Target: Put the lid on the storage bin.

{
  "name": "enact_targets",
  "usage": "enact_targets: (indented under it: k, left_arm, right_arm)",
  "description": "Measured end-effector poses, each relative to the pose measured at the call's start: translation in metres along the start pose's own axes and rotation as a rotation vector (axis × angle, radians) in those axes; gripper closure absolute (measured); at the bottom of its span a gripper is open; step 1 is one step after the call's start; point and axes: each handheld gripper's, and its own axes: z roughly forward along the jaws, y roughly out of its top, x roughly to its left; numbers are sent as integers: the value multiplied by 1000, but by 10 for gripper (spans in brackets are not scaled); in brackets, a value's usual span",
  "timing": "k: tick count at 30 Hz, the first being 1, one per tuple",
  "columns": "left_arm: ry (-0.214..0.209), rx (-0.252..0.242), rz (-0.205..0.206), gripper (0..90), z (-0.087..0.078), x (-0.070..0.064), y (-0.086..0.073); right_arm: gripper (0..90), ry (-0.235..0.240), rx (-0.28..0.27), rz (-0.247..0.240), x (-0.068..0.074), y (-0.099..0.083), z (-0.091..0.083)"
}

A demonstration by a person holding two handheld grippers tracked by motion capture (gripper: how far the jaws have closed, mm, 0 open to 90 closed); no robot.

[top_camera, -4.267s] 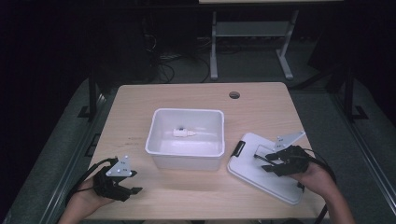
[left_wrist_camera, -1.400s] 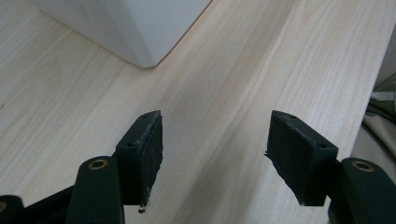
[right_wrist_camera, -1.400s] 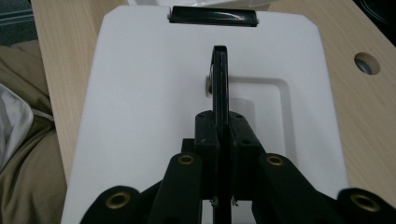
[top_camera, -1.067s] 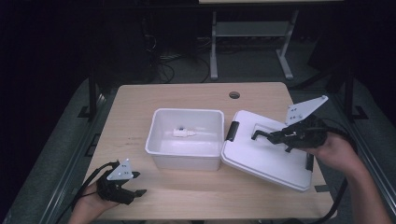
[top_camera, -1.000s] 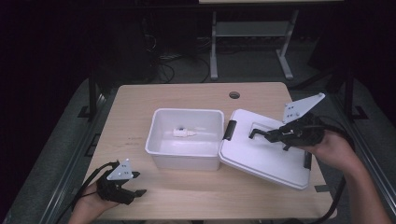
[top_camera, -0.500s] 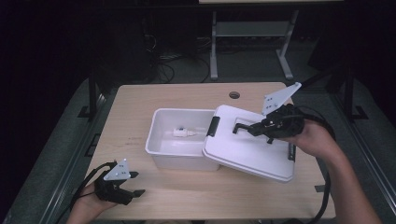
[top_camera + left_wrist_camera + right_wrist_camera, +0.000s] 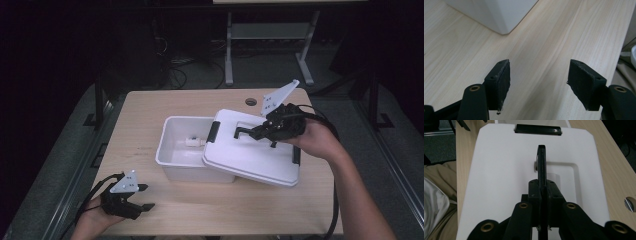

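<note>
White lid point(image 7: 252, 156) held tilted above the white bin point(image 7: 182, 159), overlapping its right part, right edge low near the desk point(image 7: 150, 107). Black handle point(image 7: 243, 132) on top of lid clamped between the jaws of the right tongs point(image 7: 251, 133); seen edge-on in the right gripper view point(image 7: 541, 165), squeezed flat between the closed jaws of the right tongs point(image 7: 543, 191). Black latch point(image 7: 538, 129) at the far lid edge in that view, a second latch point(image 7: 213, 131) on the left edge from above. Small white item point(image 7: 192, 141) lying inside the bin, partly covered by lid. Left tongs point(image 7: 145, 196) resting low at the front left corner of the desk, well apart from the bin, jaws spread wide, nothing between them; pads point(image 7: 504, 80) hovering over bare wood, bin corner point(image 7: 499, 15) ahead.
</note>
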Motion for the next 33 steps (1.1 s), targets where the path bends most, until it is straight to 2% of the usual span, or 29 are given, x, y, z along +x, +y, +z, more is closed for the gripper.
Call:
enact_targets:
  k: [9, 13, 21, 33]
  left_arm:
    - [5, -8, -3, 341, -3, 1, -1]
    - [12, -28, -1, 335, -7, 0, -2]
    - [16, -28, -6, 331, -8, 0, -3]
    - [8, -30, -5, 318, -6, -1, -2]
  right_arm:
    - [837, 15, 5, -34, -4, 22, 13]
    - [837, 29, 2, -52, -5, 31, 19]
    - [838, 54, -2, -70, -7, 51, 33]
    - [838, 82, 3, -92, -11, 69, 53]
